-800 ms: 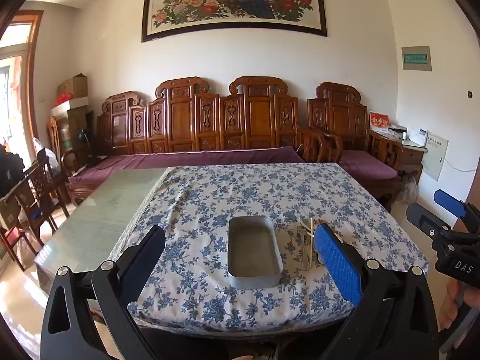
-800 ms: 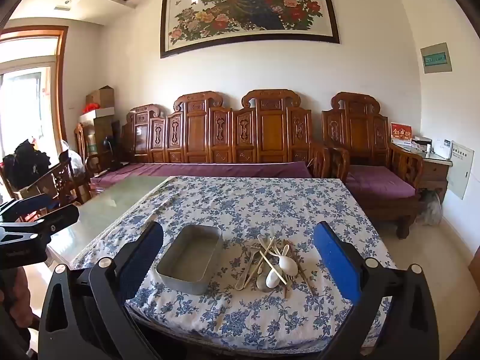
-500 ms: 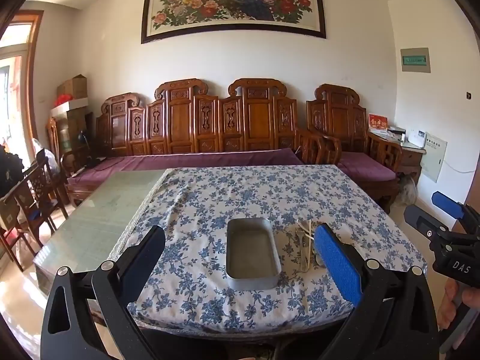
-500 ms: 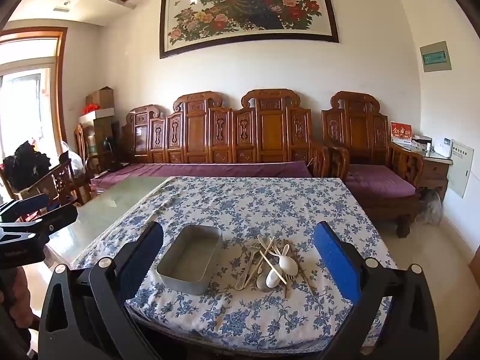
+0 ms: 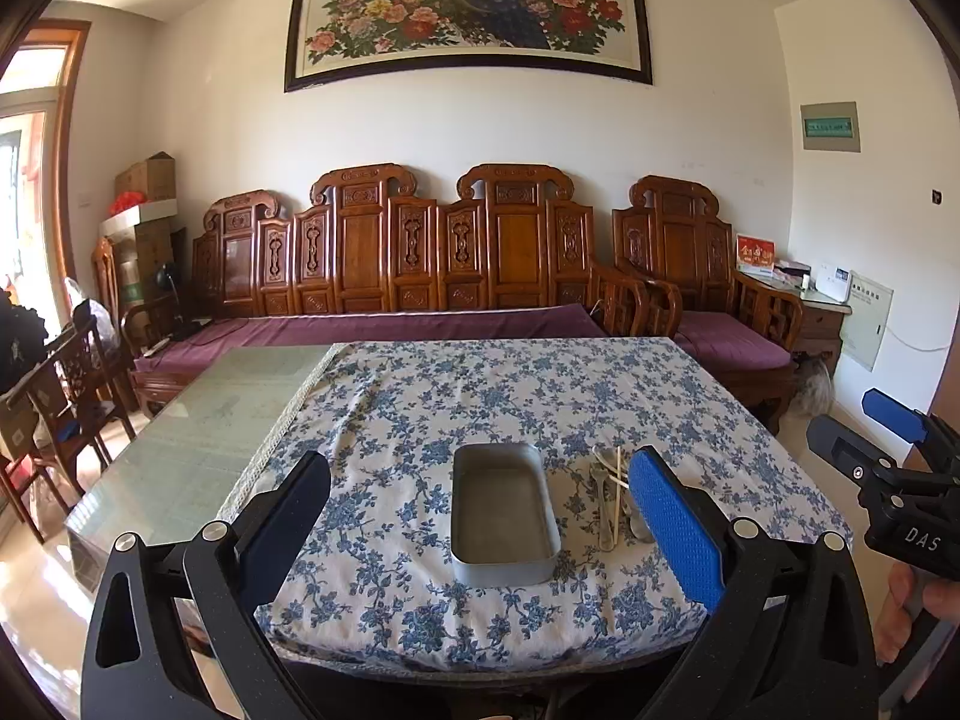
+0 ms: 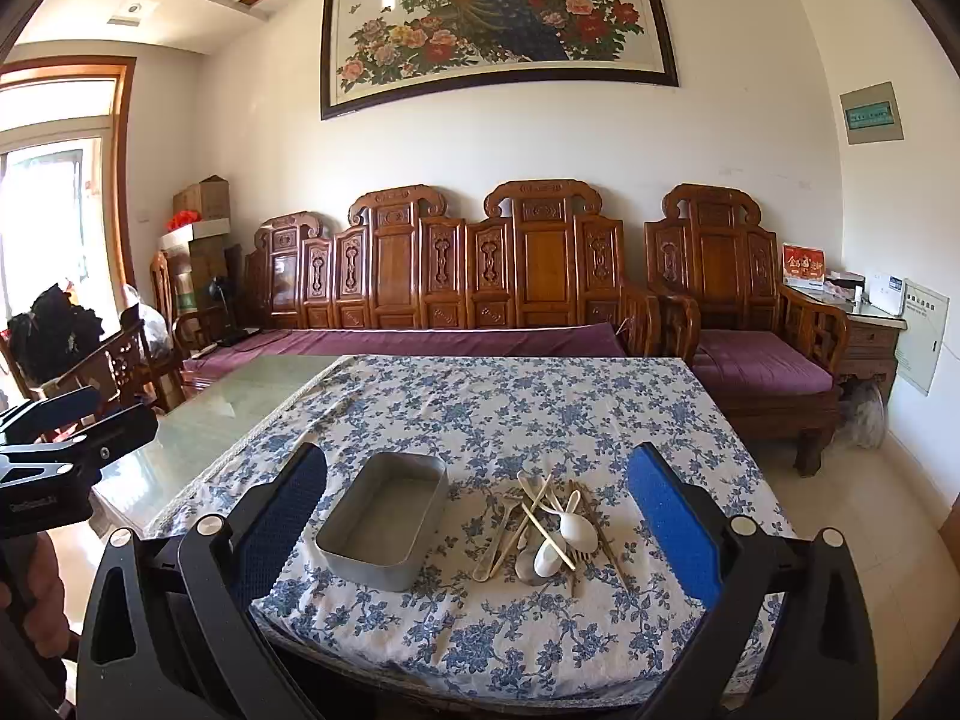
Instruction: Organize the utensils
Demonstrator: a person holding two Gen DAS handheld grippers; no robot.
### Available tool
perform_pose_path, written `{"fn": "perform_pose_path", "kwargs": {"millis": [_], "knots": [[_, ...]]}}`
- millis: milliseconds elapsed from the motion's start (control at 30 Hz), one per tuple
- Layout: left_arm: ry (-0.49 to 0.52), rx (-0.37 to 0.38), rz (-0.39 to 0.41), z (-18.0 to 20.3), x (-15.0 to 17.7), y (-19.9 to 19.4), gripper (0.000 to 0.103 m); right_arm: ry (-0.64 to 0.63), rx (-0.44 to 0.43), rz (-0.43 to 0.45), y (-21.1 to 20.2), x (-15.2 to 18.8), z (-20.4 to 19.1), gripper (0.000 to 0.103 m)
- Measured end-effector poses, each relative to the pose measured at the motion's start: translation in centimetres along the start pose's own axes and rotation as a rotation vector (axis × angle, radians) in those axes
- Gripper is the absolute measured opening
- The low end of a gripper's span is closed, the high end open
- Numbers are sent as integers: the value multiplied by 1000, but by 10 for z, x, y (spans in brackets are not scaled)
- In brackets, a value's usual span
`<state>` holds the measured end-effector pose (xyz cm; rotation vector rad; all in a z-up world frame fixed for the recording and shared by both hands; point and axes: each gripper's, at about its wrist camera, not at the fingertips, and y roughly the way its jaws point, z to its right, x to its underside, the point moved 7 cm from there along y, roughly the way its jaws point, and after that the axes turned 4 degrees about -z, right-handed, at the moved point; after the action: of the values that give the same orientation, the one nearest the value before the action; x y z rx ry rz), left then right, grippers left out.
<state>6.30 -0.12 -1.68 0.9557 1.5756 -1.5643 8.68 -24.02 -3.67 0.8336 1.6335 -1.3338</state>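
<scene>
1. On the near part of the flowered tablecloth [image 6: 540, 414], from left to right, lie the two things the task concerns: a grey metal tray [image 6: 384, 519] with nothing in it, and just beside it on its right a loose heap of utensils [image 6: 549, 531] — white plastic spoons, pale chopsticks, a metal fork and a metal spoon crossed over one another.
2. At the left the left gripper [image 5: 480, 516] hangs short of the table edge, its fingers spread wide and holding nothing; the tray sits between them in its view, with the heap partly hidden behind the blue pad on the right.
3. At the right the right gripper [image 6: 477, 516] is likewise wide apart and empty, and both tray and heap show between its fingers.
4. Judged from this, the work stands at its very start: no utensil is in the tray and neither tool touches anything.
5. The next move probably calls for the right gripper to come down on the heap and pinch one piece that lies on top — a white spoon seems the easiest — while the left could steady the tray.
6. As for writing, "DAS" reads in white on the right gripper's body as seen from the left wrist view; the characters on the peacock painting [image 6: 498, 18] and on the small red box [image 6: 803, 258] are too small to read.
</scene>
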Motion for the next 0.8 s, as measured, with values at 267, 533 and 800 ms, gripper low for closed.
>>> {"fn": "perform_pose_path", "kwargs": {"millis": [267,533,800], "knots": [[-2,-1,4,-1,-2,-1,96,1,-1,1,-1,-1,-1,100],[4,-7,13,-1,-7,-4,96,1,-1,3,-3,-2,-1,100],[5,-8,18,1,-5,-5,96,2,-1,4,-3,-1,-1,100]]}}
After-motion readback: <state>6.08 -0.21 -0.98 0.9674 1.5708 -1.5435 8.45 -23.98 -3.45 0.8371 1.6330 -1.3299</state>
